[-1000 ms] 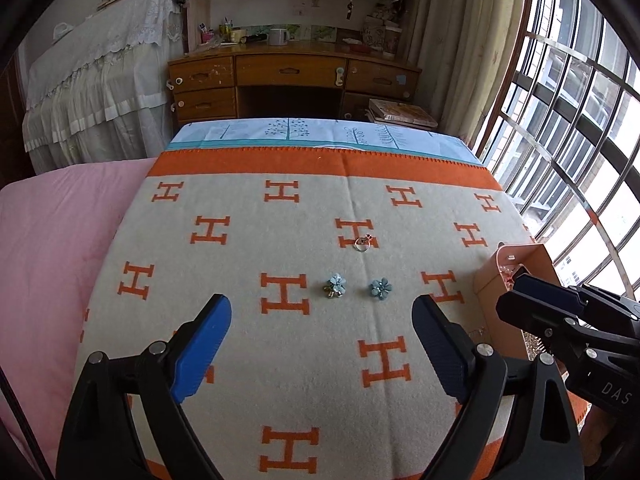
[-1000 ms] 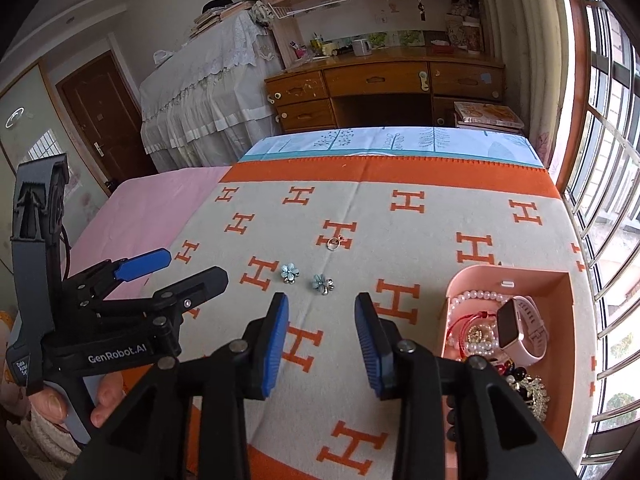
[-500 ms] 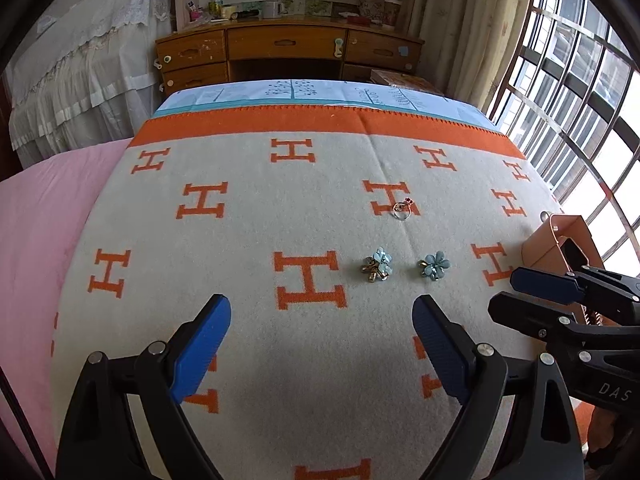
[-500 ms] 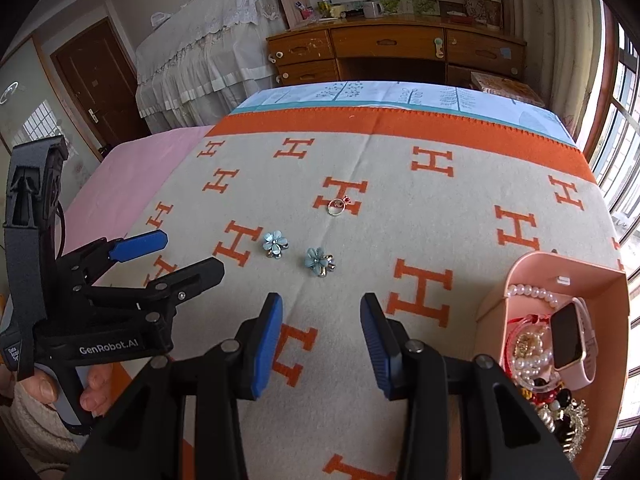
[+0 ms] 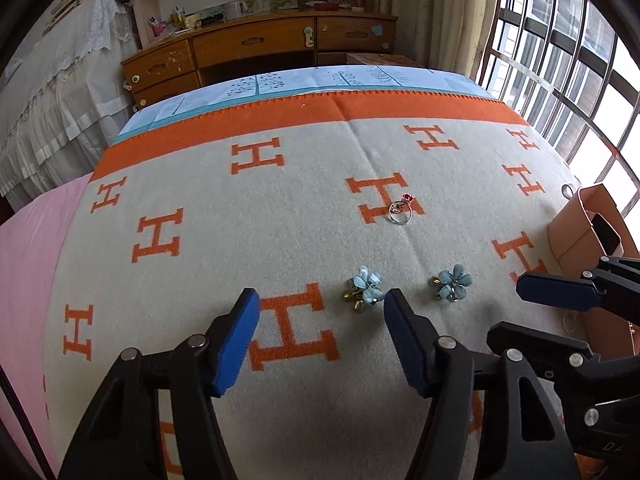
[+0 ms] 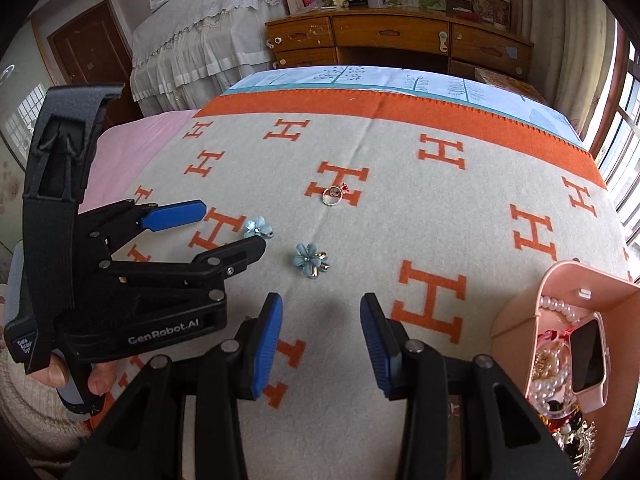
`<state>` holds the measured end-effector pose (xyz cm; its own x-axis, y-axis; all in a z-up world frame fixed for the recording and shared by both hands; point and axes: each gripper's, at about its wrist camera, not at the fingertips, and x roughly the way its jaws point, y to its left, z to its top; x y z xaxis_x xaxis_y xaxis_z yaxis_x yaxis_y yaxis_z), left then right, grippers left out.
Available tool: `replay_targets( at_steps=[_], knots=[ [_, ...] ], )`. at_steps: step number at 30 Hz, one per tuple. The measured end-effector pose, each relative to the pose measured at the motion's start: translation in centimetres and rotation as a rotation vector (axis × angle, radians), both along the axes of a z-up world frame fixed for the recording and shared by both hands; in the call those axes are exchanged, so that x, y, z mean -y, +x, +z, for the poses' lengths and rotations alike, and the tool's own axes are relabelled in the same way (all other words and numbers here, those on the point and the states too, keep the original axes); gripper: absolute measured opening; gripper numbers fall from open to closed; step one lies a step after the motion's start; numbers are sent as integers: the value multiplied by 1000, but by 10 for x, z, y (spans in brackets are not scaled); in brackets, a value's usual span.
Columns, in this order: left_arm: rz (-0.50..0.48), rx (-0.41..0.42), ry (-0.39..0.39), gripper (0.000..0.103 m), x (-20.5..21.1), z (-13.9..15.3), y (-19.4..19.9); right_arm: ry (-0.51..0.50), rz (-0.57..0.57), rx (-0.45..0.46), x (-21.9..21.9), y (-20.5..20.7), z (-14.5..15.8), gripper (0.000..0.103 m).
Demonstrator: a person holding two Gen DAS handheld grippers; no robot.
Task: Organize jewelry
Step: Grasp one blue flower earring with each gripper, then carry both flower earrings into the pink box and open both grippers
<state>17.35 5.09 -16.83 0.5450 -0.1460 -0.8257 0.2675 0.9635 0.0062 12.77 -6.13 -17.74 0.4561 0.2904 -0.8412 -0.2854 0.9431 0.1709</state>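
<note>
Two blue flower earrings lie on the beige blanket with orange H marks (image 5: pixel 280 232). The left earring (image 5: pixel 366 286) (image 6: pixel 258 228) sits just beyond the tips of my left gripper (image 5: pixel 322 304) (image 6: pixel 234 228), close to its right finger. The jaws are closing, and no pad touches the earring. The right earring (image 5: pixel 454 282) (image 6: pixel 310 260) lies a short way ahead of my right gripper (image 6: pixel 320 308) (image 5: pixel 506 312), which is open with nothing between its fingers. A silver ring with a red stone (image 5: pixel 401 210) (image 6: pixel 334 196) rests farther back.
A pink jewelry box (image 6: pixel 516 320) (image 5: pixel 576 232) at the right holds pearls, a pink watch (image 6: pixel 588 354) and several other pieces. A pink sheet (image 5: pixel 24 260) borders the blanket on the left. A wooden desk (image 5: pixel 256 48) stands beyond the bed, with windows to the right.
Both grippers have dropped closer to the blanket and the earrings. The left jaws have narrowed. The right jaws stand a little wider than a second ago.
</note>
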Motion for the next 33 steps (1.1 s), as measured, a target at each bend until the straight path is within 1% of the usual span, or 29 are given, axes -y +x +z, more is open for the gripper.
replay_targets(
  at_steps=[1,2,3,4,5,6,7,11,14,18,21,23,25,28,31,33],
  knots=[
    [-4,5,9,61,2,-1,0,1,0,0,0,0,0,41],
    [-10,10,11,58,3,-2,0,0,2,-1,0,0,0,41],
    [-19,16,-3,49,3,-1,0,-1,5,0,-1,0,0,41],
    [-27,12,-20,43,3,-1,0,-4,9,1,-2,0,0,41],
    [-31,12,-37,29,1,-1,0,-9,13,1,-4,0,0,41],
    [-26,15,-35,13,1,-1,1,-13,16,0,-5,0,-1,41],
    [-18,16,-29,13,0,0,2,-17,19,-2,-7,1,-2,41],
    [42,4,-56,12,-14,3,2,-33,27,-4,-14,7,-6,41],
    [102,-20,-93,12,-31,4,0,-51,27,-10,-18,14,-12,41],
    [145,-47,-144,12,-50,4,-8,-102,33,24,-28,19,-13,41],
    [162,-55,-161,12,-57,4,-14,-174,44,70,-39,20,-15,41],
    [169,-50,-164,12,-59,5,-19,-181,56,88,-43,18,-15,37],
    [172,-43,-167,12,-59,8,-22,-179,75,95,-47,17,-14,19],
    [172,-34,-176,12,-60,12,-29,-207,77,103,-50,16,-14,19],
    [165,-20,-181,12,-60,18,-36,-180,66,81,-47,17,-10,18],
    [161,-11,-178,12,-59,22,-41,-151,61,81,-44,15,-4,18]
  ],
)
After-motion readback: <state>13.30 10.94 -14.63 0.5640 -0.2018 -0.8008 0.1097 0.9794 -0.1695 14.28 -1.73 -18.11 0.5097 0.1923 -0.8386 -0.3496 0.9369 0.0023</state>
